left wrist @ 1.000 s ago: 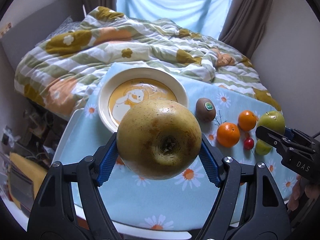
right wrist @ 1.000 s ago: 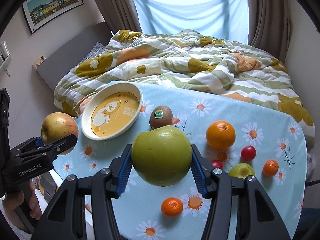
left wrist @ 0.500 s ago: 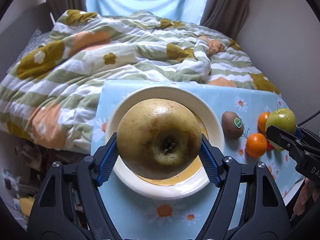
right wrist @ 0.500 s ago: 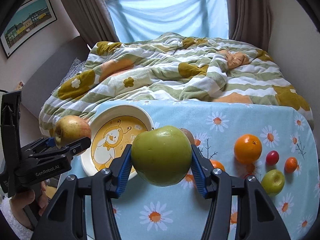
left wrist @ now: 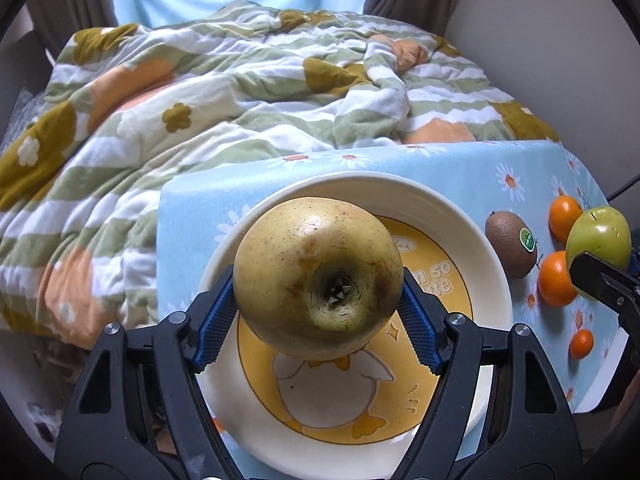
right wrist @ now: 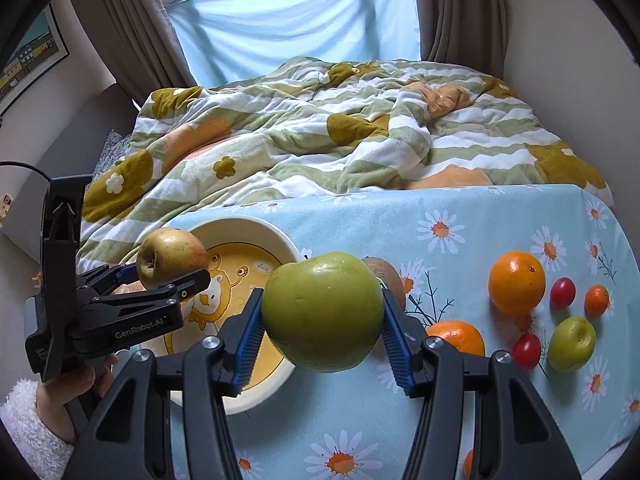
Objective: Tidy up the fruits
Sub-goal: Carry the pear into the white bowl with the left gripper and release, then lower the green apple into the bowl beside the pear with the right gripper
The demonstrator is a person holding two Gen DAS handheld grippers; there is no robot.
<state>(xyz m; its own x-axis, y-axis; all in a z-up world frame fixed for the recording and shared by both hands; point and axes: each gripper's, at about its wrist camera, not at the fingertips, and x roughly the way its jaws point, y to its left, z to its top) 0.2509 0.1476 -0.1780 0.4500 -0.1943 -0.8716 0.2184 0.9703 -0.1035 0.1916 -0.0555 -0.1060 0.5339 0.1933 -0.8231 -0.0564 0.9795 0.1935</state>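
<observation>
My left gripper (left wrist: 318,304) is shut on a yellow-brown apple (left wrist: 318,280) and holds it above the cream bowl with a duck picture (left wrist: 492,264). It also shows in the right wrist view (right wrist: 172,272), over the bowl's (right wrist: 248,226) left rim. My right gripper (right wrist: 322,320) is shut on a green apple (right wrist: 322,312), held above the table just right of the bowl. That apple shows at the right edge of the left wrist view (left wrist: 598,236).
On the blue daisy tablecloth (right wrist: 480,216) lie a kiwi (left wrist: 510,242), oranges (right wrist: 516,282) (right wrist: 456,336), a small mandarin (right wrist: 596,300), two red cherry tomatoes (right wrist: 562,292), and a small green fruit (right wrist: 572,344). A bed with a flowered quilt (right wrist: 320,140) lies behind the table.
Both grippers moved left and forward with their apples. The yellow-brown apple went from in front of the bowl to over it. The green apple came up beside the bowl.
</observation>
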